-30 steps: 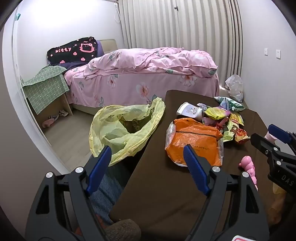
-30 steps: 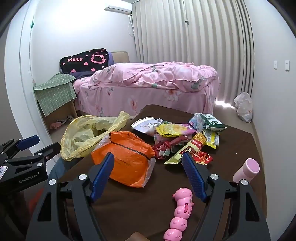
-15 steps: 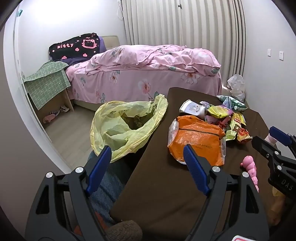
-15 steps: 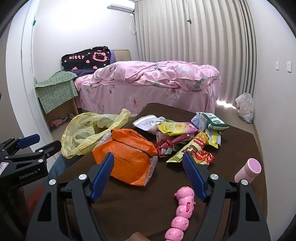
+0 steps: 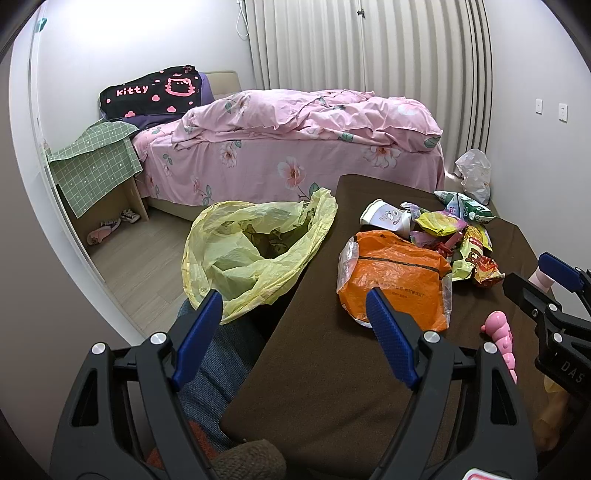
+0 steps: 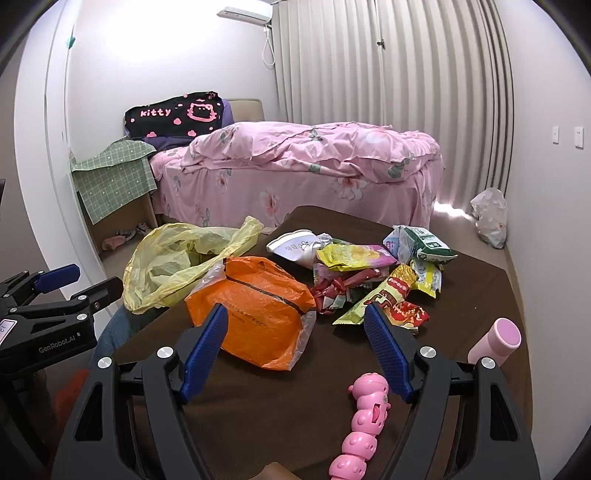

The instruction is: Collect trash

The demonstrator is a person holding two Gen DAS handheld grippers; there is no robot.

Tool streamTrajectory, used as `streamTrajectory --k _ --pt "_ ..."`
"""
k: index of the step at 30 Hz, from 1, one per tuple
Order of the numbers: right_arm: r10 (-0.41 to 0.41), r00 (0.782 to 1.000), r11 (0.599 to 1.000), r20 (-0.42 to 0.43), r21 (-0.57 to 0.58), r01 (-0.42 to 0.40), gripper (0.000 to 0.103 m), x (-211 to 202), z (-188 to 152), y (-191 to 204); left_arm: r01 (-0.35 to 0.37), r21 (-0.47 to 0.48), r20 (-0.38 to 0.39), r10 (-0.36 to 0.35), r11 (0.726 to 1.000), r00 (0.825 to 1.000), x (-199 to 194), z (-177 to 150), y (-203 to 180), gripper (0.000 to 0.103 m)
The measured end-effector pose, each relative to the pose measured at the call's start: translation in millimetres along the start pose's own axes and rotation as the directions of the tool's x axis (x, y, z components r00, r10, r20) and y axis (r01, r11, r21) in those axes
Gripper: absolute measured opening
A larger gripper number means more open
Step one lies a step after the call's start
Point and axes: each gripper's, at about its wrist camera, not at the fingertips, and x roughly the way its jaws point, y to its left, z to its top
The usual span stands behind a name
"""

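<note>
Filling the far room is a pink bed [image 6: 295, 166]; nearer, the brown bench [image 6: 480, 288] carries an orange bag [image 6: 255, 306] beside snack wrappers [image 6: 373, 280], a yellow bag [image 5: 251, 254] draping its left edge. Both left gripper [image 5: 295, 339] and right gripper [image 6: 295, 347] fingers gape, empty.

A bed [image 6: 295, 173] with a rumpled pink floral duvet [image 6: 314, 144] fills the middle of both views. At its head, upper left, lies a black pillow [image 6: 173, 114] lettered "kitty". Just left of it a green checked cloth [image 6: 114, 173] drapes over a wooden side table [image 5: 125, 199], with shoes [image 5: 110, 225] on the floor beneath. Pale pleated curtains [image 6: 406, 92] cover the far wall, an air conditioner [image 6: 245, 13] mounted at top centre. Low right on the brown desk [image 6: 480, 280] lie a pink caterpillar toy [image 6: 364, 424] and a pink cylinder [image 6: 496, 339].
</note>
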Motion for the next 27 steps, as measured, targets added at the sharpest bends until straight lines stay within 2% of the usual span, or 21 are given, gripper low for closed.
streamTrajectory --k 27 --pt "0.002 1.0 1.0 0.0 -0.004 -0.002 0.072 0.1 -1.4 1.9 -0.001 0.002 -0.003 0.001 1.0 1.0 -0.3 2.1 -1.3 0.076"
